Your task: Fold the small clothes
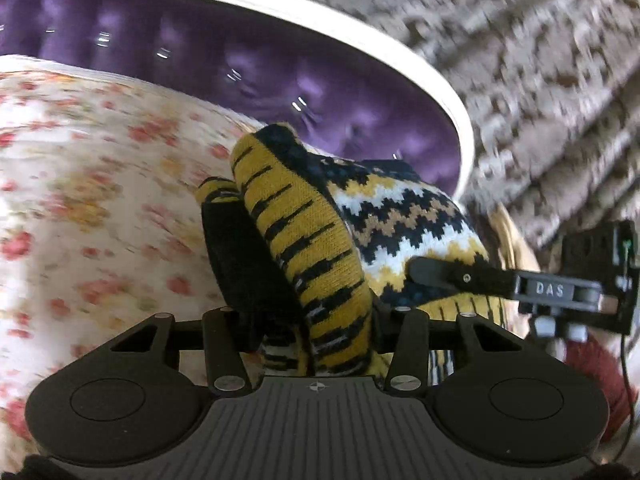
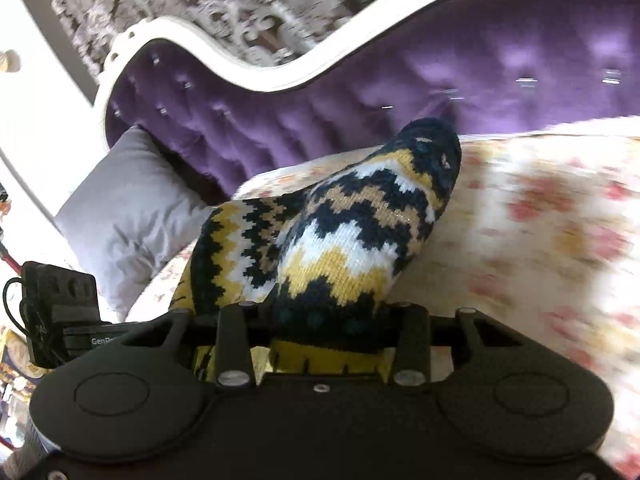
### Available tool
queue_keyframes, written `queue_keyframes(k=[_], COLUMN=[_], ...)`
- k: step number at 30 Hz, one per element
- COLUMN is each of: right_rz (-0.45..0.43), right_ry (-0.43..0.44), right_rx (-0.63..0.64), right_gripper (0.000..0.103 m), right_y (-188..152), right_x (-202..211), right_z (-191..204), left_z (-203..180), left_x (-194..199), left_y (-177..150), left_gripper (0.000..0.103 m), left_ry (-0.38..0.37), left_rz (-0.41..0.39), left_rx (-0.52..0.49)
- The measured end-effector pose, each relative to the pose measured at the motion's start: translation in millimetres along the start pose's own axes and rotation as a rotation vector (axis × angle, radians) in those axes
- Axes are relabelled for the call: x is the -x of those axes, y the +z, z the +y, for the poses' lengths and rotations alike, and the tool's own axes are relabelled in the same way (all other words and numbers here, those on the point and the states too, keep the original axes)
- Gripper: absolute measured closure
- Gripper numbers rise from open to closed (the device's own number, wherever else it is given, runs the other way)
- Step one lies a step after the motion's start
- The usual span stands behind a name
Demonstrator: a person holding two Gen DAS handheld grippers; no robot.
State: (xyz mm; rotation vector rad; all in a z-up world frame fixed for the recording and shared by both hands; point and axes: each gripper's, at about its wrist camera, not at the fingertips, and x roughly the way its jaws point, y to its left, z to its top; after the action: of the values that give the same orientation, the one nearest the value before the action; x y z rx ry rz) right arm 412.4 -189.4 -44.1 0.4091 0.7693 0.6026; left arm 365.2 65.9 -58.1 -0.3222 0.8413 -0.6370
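A knitted sock (image 1: 320, 248) with yellow, navy, white and tan zigzags is held up between both grippers above a floral bedspread (image 1: 80, 184). My left gripper (image 1: 304, 280) is shut on the sock's yellow, black-striped cuff end; its left finger (image 1: 240, 256) shows, the right one is hidden by the sock. The right gripper's finger (image 1: 440, 274) presses the sock from the right in the left wrist view. In the right wrist view my right gripper (image 2: 324, 316) is shut on the sock (image 2: 352, 232), whose dark toe points up; its fingers are hidden under the knit.
A purple tufted headboard (image 2: 320, 120) with a white frame (image 2: 248, 76) stands behind the floral bedspread (image 2: 540, 220). A grey pillow (image 2: 128, 216) leans at its left end. Patterned wallpaper (image 1: 520, 60) is behind. The left gripper's body (image 2: 60, 312) shows at the left.
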Motion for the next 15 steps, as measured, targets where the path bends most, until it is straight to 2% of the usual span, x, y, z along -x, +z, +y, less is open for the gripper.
queue_keyframes(k=[2, 5, 7, 12, 15], right_rz=[0.012, 0.022, -0.006, -0.048, -0.059], right_ry=[-0.044, -0.146, -0.173, -0.218, -0.281], right_rx=[-0.018, -0.040, -0.068, -0.062, 0.004], right_gripper=[0.050, 0.039, 0.023, 0.024, 0.021], right_y=[-7.8, -21.0, -26.8, -32.7, -34.5], right_x=[8.2, 10.4, 14.7, 22.4, 26.0], right_z=[-15.2, -32.5, -41.6, -36.3, -26.3], left_z=[-1.2, 3.9, 5.3, -7.3, -29.6], left_x=[-6.0, -3.2, -0.6, 10.8, 17.6], left_y=[-5.6, -13.3, -15.5, -23.2, -34.2], left_gripper=[0.054, 0.049, 0.046, 0.041, 0.039], left_ry=[0.031, 0.071, 0.078, 0.152, 0.261], left_rz=[0.020, 0.000, -0.012, -0.057, -0.099], left_rx=[-0.002, -0.020, -0.041, -0.168, -0.331])
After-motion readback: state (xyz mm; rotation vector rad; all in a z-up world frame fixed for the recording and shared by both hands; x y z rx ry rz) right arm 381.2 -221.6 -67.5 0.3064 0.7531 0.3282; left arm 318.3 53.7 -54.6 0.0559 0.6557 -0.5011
